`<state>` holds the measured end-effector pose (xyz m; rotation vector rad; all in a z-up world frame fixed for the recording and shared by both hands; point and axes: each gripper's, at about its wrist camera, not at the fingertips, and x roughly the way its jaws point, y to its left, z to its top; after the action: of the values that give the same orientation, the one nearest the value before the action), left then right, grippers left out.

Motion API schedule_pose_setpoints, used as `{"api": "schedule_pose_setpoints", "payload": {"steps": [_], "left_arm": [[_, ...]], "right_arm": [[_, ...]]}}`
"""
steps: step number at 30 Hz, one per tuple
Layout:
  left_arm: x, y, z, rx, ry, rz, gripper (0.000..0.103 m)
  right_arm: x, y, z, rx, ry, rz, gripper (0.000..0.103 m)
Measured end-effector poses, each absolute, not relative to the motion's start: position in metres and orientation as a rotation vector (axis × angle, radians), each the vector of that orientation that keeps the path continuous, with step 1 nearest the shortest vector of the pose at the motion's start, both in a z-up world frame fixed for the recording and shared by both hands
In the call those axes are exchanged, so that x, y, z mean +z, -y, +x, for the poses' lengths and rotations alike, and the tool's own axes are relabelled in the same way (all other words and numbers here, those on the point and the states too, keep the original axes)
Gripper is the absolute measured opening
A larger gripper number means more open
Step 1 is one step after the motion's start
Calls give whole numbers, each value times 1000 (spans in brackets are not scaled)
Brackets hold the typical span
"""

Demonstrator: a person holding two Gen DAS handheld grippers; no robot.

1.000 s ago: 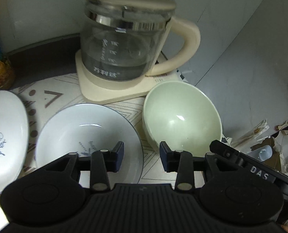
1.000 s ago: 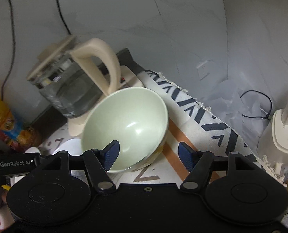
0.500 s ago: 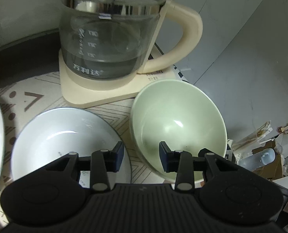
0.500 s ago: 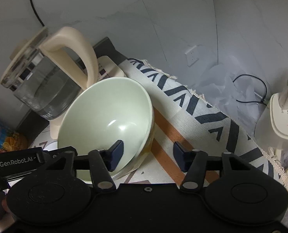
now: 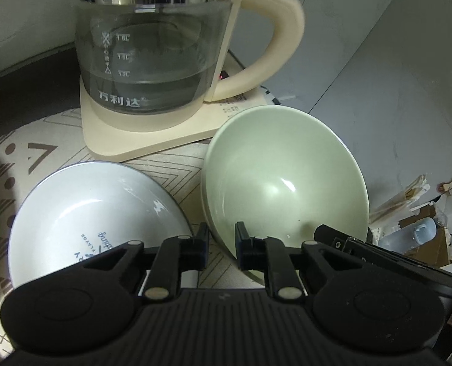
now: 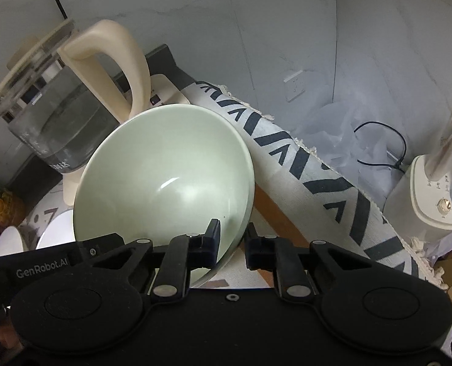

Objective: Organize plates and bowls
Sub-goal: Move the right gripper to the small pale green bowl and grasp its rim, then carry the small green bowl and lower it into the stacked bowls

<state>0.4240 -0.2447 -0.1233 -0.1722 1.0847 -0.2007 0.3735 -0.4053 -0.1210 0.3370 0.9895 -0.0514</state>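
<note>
On the patterned cloth mat (image 5: 177, 164), both grippers have closed onto opposite rims of the glossy pale-green ceramic bowl (image 5: 280, 177): left gripper (image 5: 221, 238), right gripper (image 6: 232, 238).

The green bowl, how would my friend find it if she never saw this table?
Find the big glass kettle on its cream base. Two bowls sit in front of it; the green bowl is nearest the kettle's handle. It is plain pale green, while the white bowl beside it has writing inside.
</note>
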Motion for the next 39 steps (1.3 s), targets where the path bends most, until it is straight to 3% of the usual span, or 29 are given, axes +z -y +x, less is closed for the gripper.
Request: {"api": "schedule_pose_setpoints", "payload": {"steps": [39], "left_arm": [[-38,188,317,-183,-937,-260,15]], "right_arm": [[-47,370,289,155,-855,249,18]]}}
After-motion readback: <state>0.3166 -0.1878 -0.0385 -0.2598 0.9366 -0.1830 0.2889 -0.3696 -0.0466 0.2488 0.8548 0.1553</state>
